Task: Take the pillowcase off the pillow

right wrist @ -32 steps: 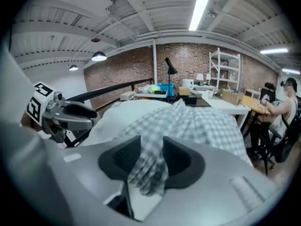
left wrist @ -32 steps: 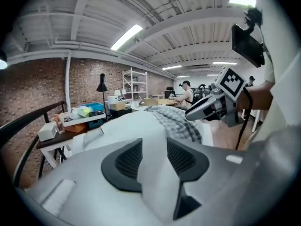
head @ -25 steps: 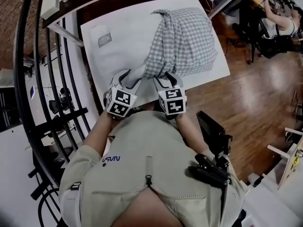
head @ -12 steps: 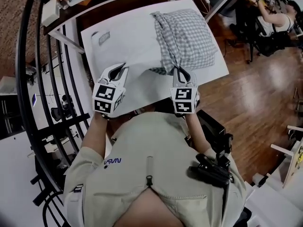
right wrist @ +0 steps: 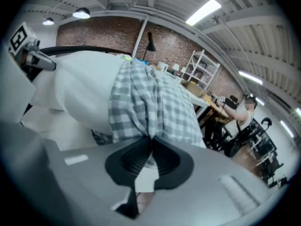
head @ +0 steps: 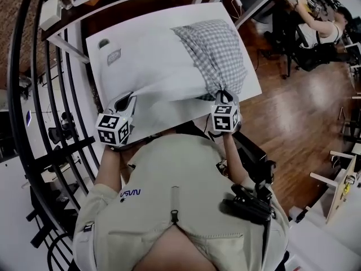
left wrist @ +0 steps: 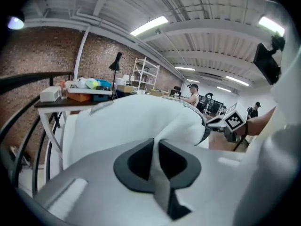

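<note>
The white table (head: pixel 135 21) carries the whole job. The white pillow (head: pixel 158 66) lies across it from the near left corner toward the right edge. The checked pillowcase (head: pixel 214 52) covers only the end of the pillow by the right edge, so the cover looks well over halfway off.

The left gripper (left wrist: pixel 155 142) is by the near left corner, its jaws pressed together on a fold of the bare pillow's corner. The right gripper (right wrist: pixel 151 140) is by the near right corner. Its jaws have just been closing, and checked cloth is pinched between them.

The step in hand appears to be drawing the cover off the last part of the pillow. To do it well, the left gripper should act as a fixed anchor while the right one pulls toward the right edge, along the pillow's length, not upward. A pull across the pillow would likely bunch the cloth and drag the pillow with it. Both pinches hold only a small gather, so a steady pull seems safer than a jerk. If the cloth starts to slip, a deeper bite on the pillowcase would help.
</note>
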`<state>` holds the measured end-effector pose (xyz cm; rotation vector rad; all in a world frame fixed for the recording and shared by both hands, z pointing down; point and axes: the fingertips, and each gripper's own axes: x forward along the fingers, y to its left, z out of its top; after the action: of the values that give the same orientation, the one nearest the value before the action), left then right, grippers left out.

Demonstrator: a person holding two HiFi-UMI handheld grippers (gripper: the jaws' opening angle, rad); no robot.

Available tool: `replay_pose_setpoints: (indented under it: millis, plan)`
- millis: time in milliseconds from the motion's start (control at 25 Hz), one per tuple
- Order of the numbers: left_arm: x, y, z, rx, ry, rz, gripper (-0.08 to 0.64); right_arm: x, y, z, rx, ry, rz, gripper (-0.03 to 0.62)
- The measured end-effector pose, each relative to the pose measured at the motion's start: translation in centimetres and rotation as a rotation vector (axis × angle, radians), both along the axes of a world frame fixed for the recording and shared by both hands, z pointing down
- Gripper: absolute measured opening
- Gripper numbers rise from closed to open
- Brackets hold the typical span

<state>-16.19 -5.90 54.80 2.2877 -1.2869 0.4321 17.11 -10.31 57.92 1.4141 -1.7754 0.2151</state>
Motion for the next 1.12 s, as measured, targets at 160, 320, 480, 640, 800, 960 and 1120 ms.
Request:
replay_pose_setpoints:
  millis: [160, 320, 480, 640, 800, 960, 1120]
  plan:
    - [1.0, 0.8, 2.9, -0.067, 0.054, -0.015, 0.023, 0.2, 0.8, 2.4, -0.078, -0.121, 0.022, 0.030]
    - [1.9, 1.2, 1.0, -0.033, 0.007, 0.054, 0.075, 0.3, 1.3, 1.9, -0.113, -0.221, -0.006, 0.063]
    - [2.6, 3.0, -2.6, 0.021, -0.034, 0.145, 0.103, -1.1, 2.2, -1.8, -0.145, -0.324, -0.125, 0.120]
    - [2.7, 2.7, -6.8, 0.078, -0.028, 0.155, 0.074, -5.1, 1.0, -8.1, -0.101, -0.369, -0.316, 0.120]
    - [2.7, -0.8, -11.3, 0.189, -0.044, 0.114, 0.058, -9.1, -2.9, -14.7, 0.002, -0.416, -0.439, 0.120]
    - [4.0, -6.5, -12.7, 0.262, -0.126, 0.079, 0.180, -10.2, -7.8, -14.0, 0.080, -0.450, -0.486, 0.120]
    - [6.2, -11.9, -12.0, 0.265, -0.200, 0.071, 0.216, -12.3, -14.0, -14.3, 0.111, -0.421, -0.480, 0.128]
